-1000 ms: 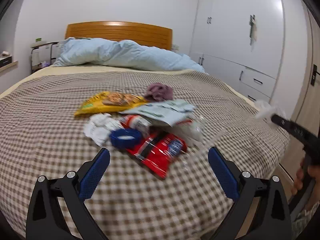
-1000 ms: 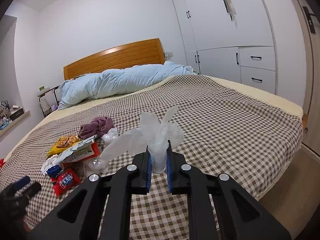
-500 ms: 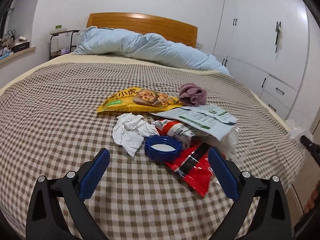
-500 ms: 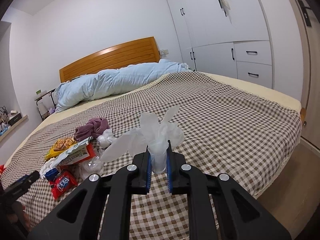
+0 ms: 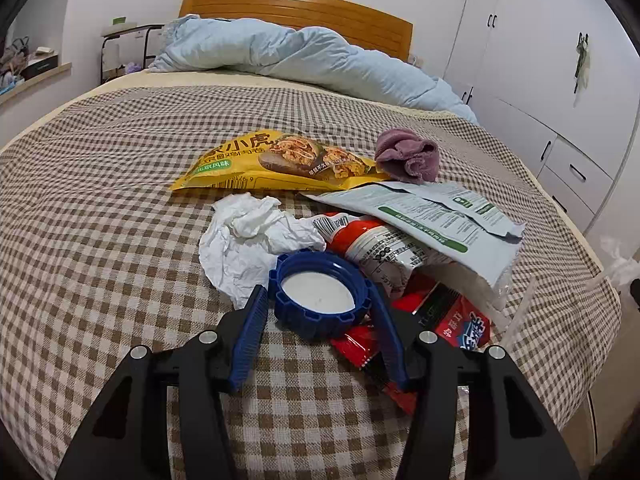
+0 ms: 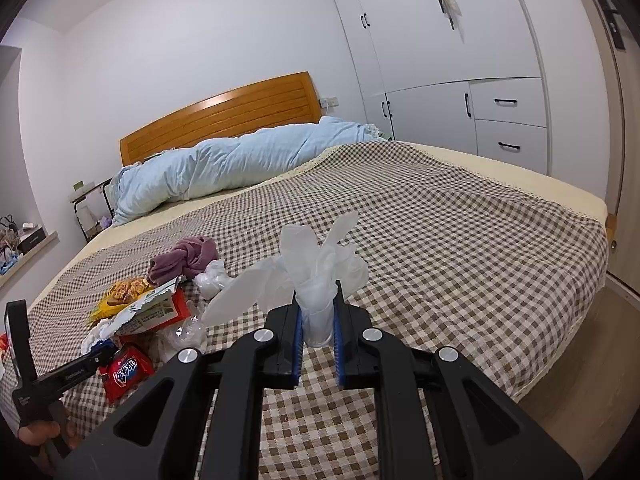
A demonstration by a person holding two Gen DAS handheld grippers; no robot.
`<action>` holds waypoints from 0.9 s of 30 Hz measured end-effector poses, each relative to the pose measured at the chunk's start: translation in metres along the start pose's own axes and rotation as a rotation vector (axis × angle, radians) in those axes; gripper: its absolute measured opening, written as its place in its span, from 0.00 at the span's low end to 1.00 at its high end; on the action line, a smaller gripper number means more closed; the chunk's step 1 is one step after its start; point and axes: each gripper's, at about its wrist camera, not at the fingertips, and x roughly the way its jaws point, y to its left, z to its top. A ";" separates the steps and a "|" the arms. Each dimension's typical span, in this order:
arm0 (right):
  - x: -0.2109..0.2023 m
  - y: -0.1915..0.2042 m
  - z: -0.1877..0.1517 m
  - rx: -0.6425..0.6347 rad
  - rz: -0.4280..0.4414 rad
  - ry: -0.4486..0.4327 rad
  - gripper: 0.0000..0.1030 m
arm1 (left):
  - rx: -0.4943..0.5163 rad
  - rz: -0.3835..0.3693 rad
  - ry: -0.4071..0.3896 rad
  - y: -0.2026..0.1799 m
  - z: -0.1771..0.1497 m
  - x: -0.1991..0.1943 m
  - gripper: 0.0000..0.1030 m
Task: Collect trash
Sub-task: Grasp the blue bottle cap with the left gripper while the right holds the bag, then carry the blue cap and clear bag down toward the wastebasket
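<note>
Closing around a blue plastic lid (image 5: 318, 294) that lies open side up on a checked bedspread (image 5: 100, 208), the left gripper (image 5: 318, 312) has the lid between its jaws, the right pad at the rim and the left pad just off it. Inside the lid only a white liner shows. At 11 o'clock from the lid sits a crumpled white tissue (image 5: 252, 240); at 1 o'clock a red-and-white wrapper (image 5: 376, 248) lies under a pale green-printed packet (image 5: 432, 216); at 3 o'clock a red snack packet (image 5: 452, 320) pokes out. Farther off at 12 o'clock lie a yellow snack bag (image 5: 276, 160) and a purple cloth (image 5: 406, 154). The right gripper (image 6: 318, 316), pointing over the bed, is clenched on a bunched clear plastic bag (image 6: 316, 276) fanning above its pads. Only the right wrist view shows the hand (image 6: 38, 438) holding the left tool low at 8 o'clock, reaching into the pile.
</note>
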 end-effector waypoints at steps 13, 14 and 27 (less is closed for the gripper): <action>-0.007 0.004 -0.004 -0.048 0.003 0.002 0.12 | -0.039 -0.107 -0.079 0.004 0.000 -0.051 0.48; -0.007 0.004 -0.004 -0.054 0.003 0.003 0.12 | -0.036 -0.118 -0.084 0.003 -0.002 -0.055 0.48; -0.024 0.020 -0.009 -0.132 0.063 0.013 0.12 | 0.097 -0.313 -0.074 -0.041 -0.036 -0.101 0.48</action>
